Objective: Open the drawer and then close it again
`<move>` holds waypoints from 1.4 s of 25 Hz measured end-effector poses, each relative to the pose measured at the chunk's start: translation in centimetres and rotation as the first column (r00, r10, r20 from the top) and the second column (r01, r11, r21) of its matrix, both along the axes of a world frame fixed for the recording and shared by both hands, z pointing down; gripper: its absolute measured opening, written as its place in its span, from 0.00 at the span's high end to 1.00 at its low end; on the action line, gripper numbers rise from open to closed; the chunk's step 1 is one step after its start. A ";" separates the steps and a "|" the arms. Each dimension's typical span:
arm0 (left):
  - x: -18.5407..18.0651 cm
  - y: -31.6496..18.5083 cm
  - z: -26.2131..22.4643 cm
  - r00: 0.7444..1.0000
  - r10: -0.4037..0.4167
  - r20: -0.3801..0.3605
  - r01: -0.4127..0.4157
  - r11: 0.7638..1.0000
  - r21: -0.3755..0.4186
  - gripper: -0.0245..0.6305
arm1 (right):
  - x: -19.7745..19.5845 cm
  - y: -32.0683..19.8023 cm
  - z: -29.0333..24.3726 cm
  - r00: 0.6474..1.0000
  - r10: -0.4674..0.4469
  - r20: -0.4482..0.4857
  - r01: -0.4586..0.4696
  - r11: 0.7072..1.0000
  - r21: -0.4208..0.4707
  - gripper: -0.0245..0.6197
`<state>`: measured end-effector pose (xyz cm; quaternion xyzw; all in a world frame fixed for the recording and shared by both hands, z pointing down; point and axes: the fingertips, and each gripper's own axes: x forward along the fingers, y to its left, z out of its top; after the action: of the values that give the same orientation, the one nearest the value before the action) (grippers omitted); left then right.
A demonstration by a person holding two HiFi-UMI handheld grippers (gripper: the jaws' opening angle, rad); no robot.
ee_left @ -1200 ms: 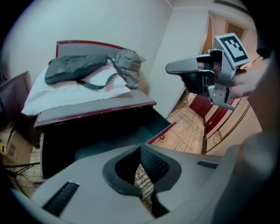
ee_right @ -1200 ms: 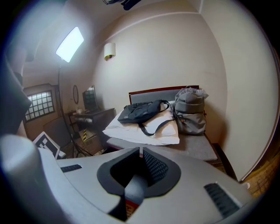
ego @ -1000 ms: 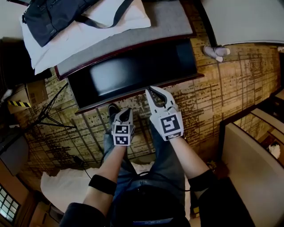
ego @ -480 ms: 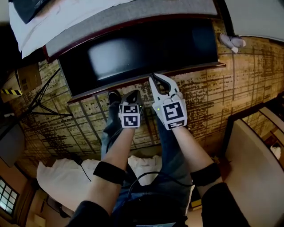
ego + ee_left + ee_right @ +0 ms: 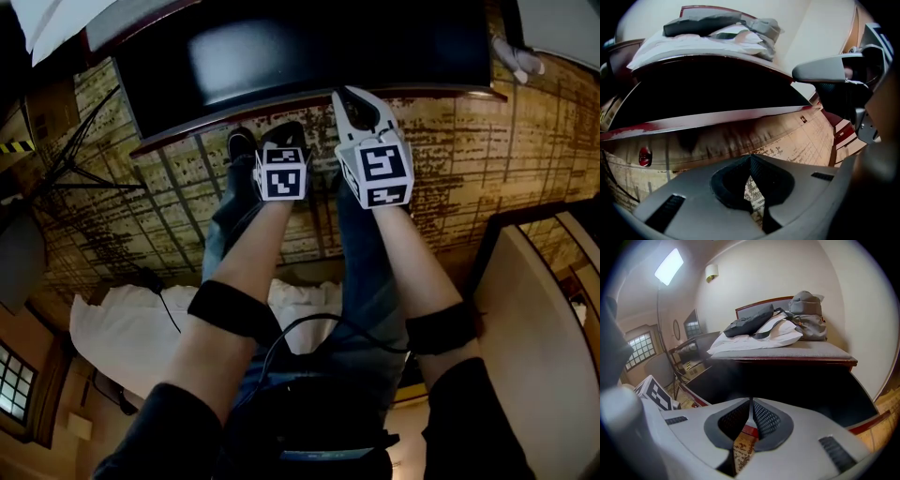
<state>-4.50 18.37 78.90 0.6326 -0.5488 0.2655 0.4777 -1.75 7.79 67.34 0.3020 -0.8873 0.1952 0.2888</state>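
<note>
The bed's dark glossy base panel, with a red-brown lower rail, fills the top of the head view; it looks like the drawer front and I see no handle on it. My left gripper is shut and empty, pointing down at the patterned floor just short of the rail. My right gripper is shut and empty too, its tip level with the rail's edge. In the right gripper view the jaws meet in front of the dark panel. The left gripper's jaws are pressed together.
On the bed lie a white pillow, a dark bag and a grey backpack. A black stand is at the left, a white cloth on the floor behind, pale furniture at the right. My shoe is beside the left gripper.
Both grippers have sunk toward the floor at the foot of the bed base. The bed top has slid out of the head view. Both pairs of jaws stayed closed.
</note>
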 end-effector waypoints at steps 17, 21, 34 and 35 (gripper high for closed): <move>-0.5 -3.0 -0.4 0.999 -0.053 -0.005 0.053 0.997 0.055 0.96 | 0.9 1.6 1.6 1.000 0.029 -0.008 -0.029 0.999 -0.031 0.93; -0.7 -3.2 -0.7 0.999 -0.044 -0.012 0.045 0.997 0.061 0.96 | 0.8 1.0 1.5 0.999 0.039 -0.004 -0.040 0.999 -0.029 0.93; -2.8 -7.3 -1.4 0.996 -0.085 0.019 0.082 0.990 0.112 0.96 | 1.2 -0.2 1.8 0.998 0.070 -0.002 -0.070 0.997 -0.013 0.93; -3.0 -7.7 -1.5 0.996 -0.083 0.021 0.079 0.990 0.118 0.96 | 1.2 -0.4 1.7 0.997 0.073 -0.001 -0.073 0.997 -0.013 0.93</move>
<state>-7.51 10.66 77.44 0.6333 -0.5948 0.2213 0.4429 -0.60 7.41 69.03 0.3324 -0.8742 0.2114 0.2839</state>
